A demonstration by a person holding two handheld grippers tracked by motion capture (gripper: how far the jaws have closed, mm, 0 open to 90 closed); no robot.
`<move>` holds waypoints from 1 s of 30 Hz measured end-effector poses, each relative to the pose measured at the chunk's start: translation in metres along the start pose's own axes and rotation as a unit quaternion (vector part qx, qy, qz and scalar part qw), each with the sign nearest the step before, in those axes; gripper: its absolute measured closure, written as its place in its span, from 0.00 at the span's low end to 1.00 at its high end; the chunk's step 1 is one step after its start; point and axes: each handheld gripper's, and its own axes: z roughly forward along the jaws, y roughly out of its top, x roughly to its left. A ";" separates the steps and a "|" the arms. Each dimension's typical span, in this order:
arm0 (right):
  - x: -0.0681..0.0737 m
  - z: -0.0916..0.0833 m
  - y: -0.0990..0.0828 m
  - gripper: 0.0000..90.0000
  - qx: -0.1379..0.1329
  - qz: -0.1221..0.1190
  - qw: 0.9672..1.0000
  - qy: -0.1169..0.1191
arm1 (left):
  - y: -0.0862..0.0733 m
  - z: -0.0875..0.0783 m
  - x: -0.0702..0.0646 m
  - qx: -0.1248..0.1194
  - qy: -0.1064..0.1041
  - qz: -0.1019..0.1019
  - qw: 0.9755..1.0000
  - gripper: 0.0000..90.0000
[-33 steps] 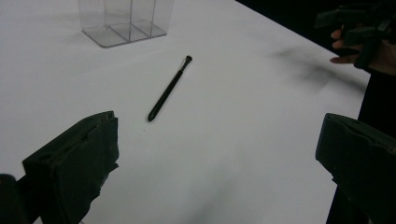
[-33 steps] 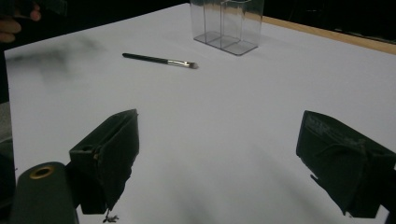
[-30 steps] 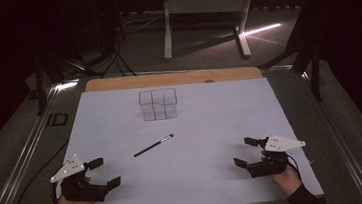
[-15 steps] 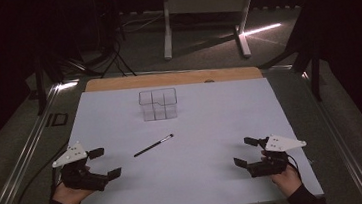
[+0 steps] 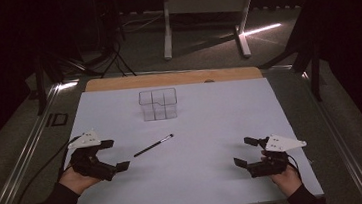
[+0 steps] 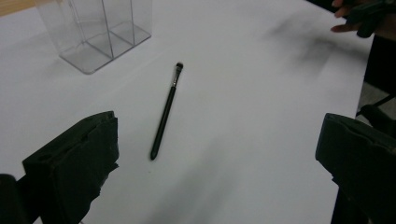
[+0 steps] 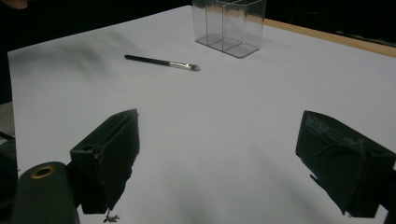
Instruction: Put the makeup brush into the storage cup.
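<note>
The left hand-held gripper (image 5: 113,155) stands wide open with nothing between its jaws, the slim black makeup brush (image 5: 153,146) lying flat on the white tabletop (image 5: 212,129) just ahead of it – the right hand-held gripper (image 5: 248,151), equally wide, holds well apart

Place: dim lab or studio.
Evidence: white-covered table (image 5: 221,128); tripod legs (image 5: 114,58) and metal stand (image 5: 203,9) on the floor behind the table.
</note>
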 end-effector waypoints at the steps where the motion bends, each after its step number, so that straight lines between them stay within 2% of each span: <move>1: 0.000 0.000 0.000 0.15 -0.001 0.000 1.000 0.001 | 0.002 0.001 0.000 0.002 -0.001 0.001 1.000 0.01; 10: 0.000 0.000 0.000 0.15 -0.001 -0.001 1.000 0.003 | 0.024 0.006 0.004 0.030 -0.004 0.021 0.999 0.01; 16: 0.000 0.000 0.000 0.15 0.000 0.001 1.000 0.004 | 0.040 0.016 0.004 0.056 -0.005 0.037 0.998 0.01; 19: 0.000 0.000 0.000 0.15 0.000 -0.001 1.000 0.004 | 0.046 0.020 0.005 0.070 -0.017 0.043 0.996 0.01; 23: 0.000 0.000 0.000 0.15 0.001 0.000 1.000 0.006 | 0.054 0.027 0.004 0.091 -0.022 0.053 0.994 0.02; 27: 0.000 0.000 0.000 0.15 0.001 -0.001 1.000 0.007 | 0.061 0.033 0.003 0.110 -0.020 0.059 0.992 0.02; 30: 0.000 0.000 0.000 0.15 0.000 0.000 1.000 0.007 | 0.066 0.036 0.004 0.115 -0.016 0.061 0.991 0.02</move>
